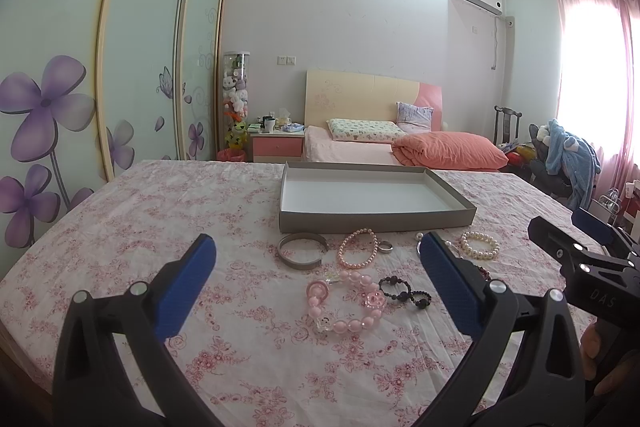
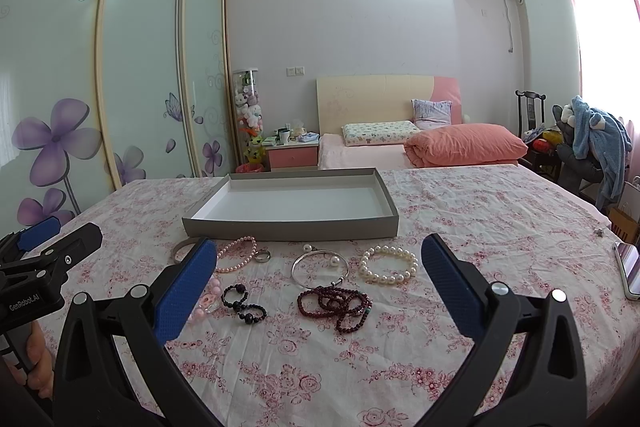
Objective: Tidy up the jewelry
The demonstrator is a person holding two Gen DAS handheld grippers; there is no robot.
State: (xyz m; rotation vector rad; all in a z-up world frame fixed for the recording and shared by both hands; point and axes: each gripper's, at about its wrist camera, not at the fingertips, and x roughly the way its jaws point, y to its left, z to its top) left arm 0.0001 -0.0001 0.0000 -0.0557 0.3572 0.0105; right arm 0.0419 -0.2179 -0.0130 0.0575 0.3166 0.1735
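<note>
Jewelry lies on a floral cloth in front of a shallow grey box (image 1: 372, 219) (image 2: 288, 225) whose white inside holds nothing. In the left wrist view I see a silver cuff bangle (image 1: 300, 249), a pink pearl bracelet (image 1: 357, 249), a ring (image 1: 386, 247), a chunky pink bead bracelet (image 1: 346, 301), a black bead bracelet (image 1: 404, 291) and a white pearl bracelet (image 1: 480, 245). The right wrist view adds a thin silver bangle (image 2: 319, 267), a dark red bead strand (image 2: 340, 303) and the white pearl bracelet (image 2: 388, 265). My left gripper (image 1: 316, 259) and right gripper (image 2: 318, 259) both hover open above the pieces, holding nothing.
A phone (image 2: 630, 269) lies at the cloth's right edge. Behind the table are a bed (image 1: 360, 143), a pink nightstand (image 1: 276, 143), a flower-printed sliding wardrobe (image 1: 60, 99) and a chair with blue clothes (image 2: 596, 143). A hand (image 2: 38, 355) grips the left tool.
</note>
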